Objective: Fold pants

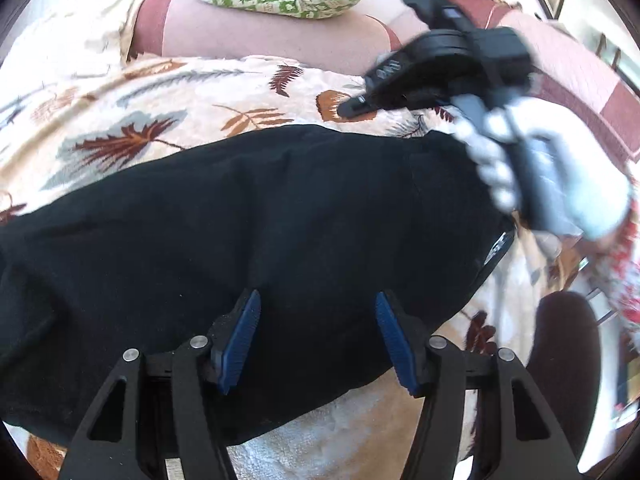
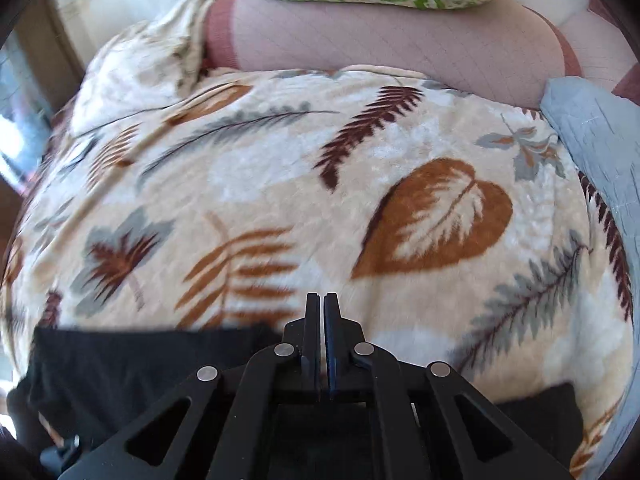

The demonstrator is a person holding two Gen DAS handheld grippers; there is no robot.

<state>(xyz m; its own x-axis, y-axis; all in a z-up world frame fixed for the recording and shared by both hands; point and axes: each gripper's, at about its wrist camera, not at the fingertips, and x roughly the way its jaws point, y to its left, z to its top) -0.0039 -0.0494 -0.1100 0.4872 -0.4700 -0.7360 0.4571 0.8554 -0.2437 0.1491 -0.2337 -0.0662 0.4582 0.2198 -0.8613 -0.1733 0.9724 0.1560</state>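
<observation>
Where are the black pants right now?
In the left wrist view the black pants lie across the leaf-print blanket, under the open left hand-held gripper.

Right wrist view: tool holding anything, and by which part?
Nothing held. The right tool is shut with no cloth between its pads, over the leaf-print blanket; the black pants lie behind its tips.

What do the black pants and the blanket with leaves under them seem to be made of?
The black pants look like a soft matte cloth, perhaps cotton knit: they show no shine and lie in gentle wrinkles. The leaf blanket looks like plush fleece: a fuzzy pile with a faint sheen and slightly blurred edges to the print. The exact fibre cannot be told.
</observation>
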